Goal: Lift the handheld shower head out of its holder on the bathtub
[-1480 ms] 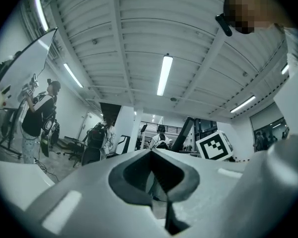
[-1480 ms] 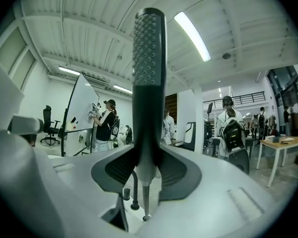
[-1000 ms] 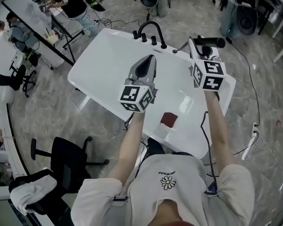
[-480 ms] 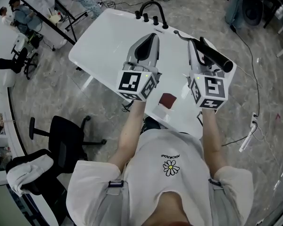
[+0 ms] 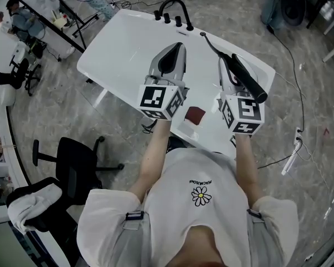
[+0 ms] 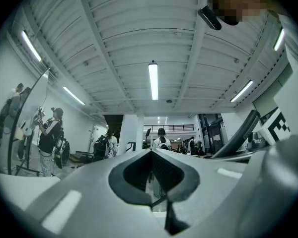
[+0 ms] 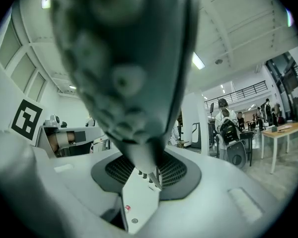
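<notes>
In the head view the handheld shower head (image 5: 248, 80), a black wand with a thin hose (image 5: 214, 44) trailing back toward the tub's far rim, lies along the top of my right gripper (image 5: 227, 61). This gripper is shut on it, above the white bathtub (image 5: 117, 43). In the right gripper view the shower head (image 7: 124, 58) fills the frame as a blurred grey body pinched between the jaws. My left gripper (image 5: 175, 50) hovers over the tub beside it, shut with nothing in it. The wand also shows as a dark bar (image 6: 240, 137) at the right of the left gripper view.
A black arched faucet (image 5: 175, 9) with knobs stands on the tub's far rim. A dark red patch (image 5: 196, 114) lies on the near rim. A black office chair (image 5: 78, 174) stands at the lower left; a cable and power strip (image 5: 292, 160) lie on the floor at right.
Both grippers have drawn back toward the person. The right one has carried the shower head away from the tub's far right corner, with the hose trailing behind.
</notes>
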Demonstrator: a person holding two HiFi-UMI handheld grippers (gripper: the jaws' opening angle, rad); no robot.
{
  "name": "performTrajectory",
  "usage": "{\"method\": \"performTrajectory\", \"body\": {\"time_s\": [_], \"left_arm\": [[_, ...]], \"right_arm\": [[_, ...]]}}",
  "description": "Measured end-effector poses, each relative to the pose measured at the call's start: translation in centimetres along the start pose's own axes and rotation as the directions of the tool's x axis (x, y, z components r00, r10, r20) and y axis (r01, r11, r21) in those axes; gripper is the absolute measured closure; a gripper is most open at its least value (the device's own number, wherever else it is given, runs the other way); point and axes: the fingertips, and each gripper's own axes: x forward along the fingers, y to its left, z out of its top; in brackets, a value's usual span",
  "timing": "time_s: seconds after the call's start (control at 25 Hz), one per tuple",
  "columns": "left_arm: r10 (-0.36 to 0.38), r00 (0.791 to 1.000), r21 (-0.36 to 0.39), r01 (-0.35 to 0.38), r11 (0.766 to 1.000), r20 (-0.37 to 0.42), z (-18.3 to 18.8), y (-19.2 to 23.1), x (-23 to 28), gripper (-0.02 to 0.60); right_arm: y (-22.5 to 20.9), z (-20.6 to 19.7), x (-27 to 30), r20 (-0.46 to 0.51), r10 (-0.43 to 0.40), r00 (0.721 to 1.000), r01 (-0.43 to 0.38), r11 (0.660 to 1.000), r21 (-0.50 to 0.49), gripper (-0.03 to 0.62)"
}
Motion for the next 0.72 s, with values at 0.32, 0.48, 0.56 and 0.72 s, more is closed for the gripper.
{"method": "performTrajectory", "body": {"time_s": [0.32, 0.48, 0.56, 0.72], "left_arm": [[-0.019, 1.000, 0.001, 0.019, 1.000, -0.005, -0.4, -0.9, -0.1, 0.581], [-0.022, 1.000, 0.002, 0.022, 1.000, -0.006, -0.3, -1.1, -0.3, 0.581], [-0.024, 1.000, 0.003, 0.024, 1.000, -0.004, -0.1, -1.2, -0.3, 0.581], [-0.028, 1.000, 0.003, 0.028, 1.000, -0.003, -0.1, -1.3, -0.4, 0.581]], "right_arm": [[-0.3, -0.6, -0.4, -0.006, -0.012, 1.000, 0.012, 1.000, 0.012, 0.442], [0.0, -0.8, -0.6, -0.011, -0.013, 1.000, 0.013, 1.000, 0.002, 0.442], [0.0, -0.6, -0.8, -0.007, -0.012, 1.000, 0.012, 1.000, 0.004, 0.442], [0.2, -0.4, -0.7, -0.001, -0.012, 1.000, 0.012, 1.000, 0.003, 0.442]]}}
